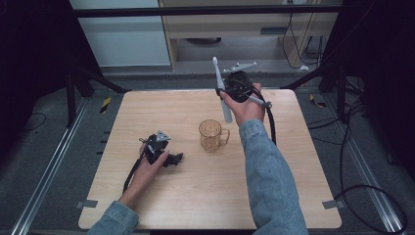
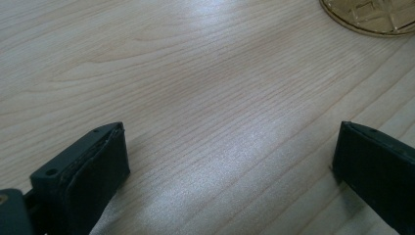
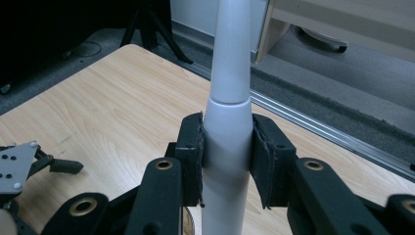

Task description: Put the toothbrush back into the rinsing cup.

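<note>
Nearest the high camera: two blue denim sleeves (image 1: 274,181) rising from the bottom edge over a pale wooden table (image 1: 147,112).

At left, left gripper (image 1: 177,157) low over the tabletop, black, jaws spread wide with bare wood grain between them and nothing pinched; seen in its own view as two dark pads (image 2: 100,166) far apart, rim of the amber cup at the top right corner.

Near the table's middle, translucent amber plastic cup with a side handle (image 1: 213,135), standing upright, apart from both tools.

Further right and towards the far edge, right gripper (image 1: 222,92) raised above the table, clamped on a white electric toothbrush with a slim neck (image 1: 221,88). Toothbrush roughly upright, brush head up, lower end hanging just beyond the cup. In the right gripper view, both padded jaws pressed against the toothbrush body (image 3: 228,147) just below its collar.
</note>
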